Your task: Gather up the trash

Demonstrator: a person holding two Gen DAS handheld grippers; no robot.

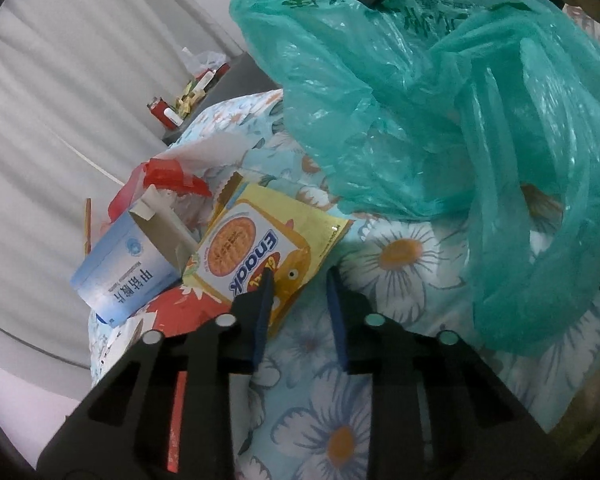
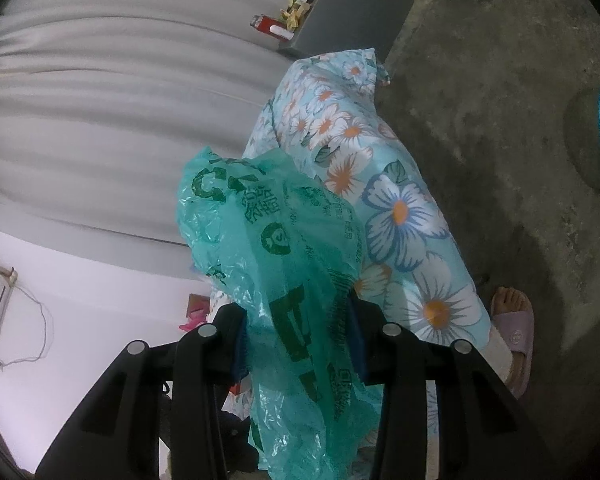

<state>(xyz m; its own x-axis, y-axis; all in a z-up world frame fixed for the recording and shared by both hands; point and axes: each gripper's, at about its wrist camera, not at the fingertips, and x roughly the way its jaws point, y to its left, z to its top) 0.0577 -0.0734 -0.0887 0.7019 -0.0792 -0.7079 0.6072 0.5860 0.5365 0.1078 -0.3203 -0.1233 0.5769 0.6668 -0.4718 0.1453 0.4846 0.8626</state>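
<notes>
Trash bag (image 2: 300,280), green, clamped in right gripper (image 2: 300,340) over floral cloth (image 2: 400,208); concrete floor (image 2: 500,120). Left view only: snack wrapper (image 1: 256,256) at cloth's edge, between left gripper (image 1: 300,284) jaws, pads apart.

1. A pale pleated curtain (image 2: 112,92) is seen from nine to twelve o'clock in the right wrist view.
2. Rough grey concrete floor (image 2: 500,120) fills one to four o'clock.
3. A grey cabinet (image 2: 352,12) is set at twelve o'clock.
4. A floral-print cloth (image 2: 400,208) is draped at centre.
</notes>
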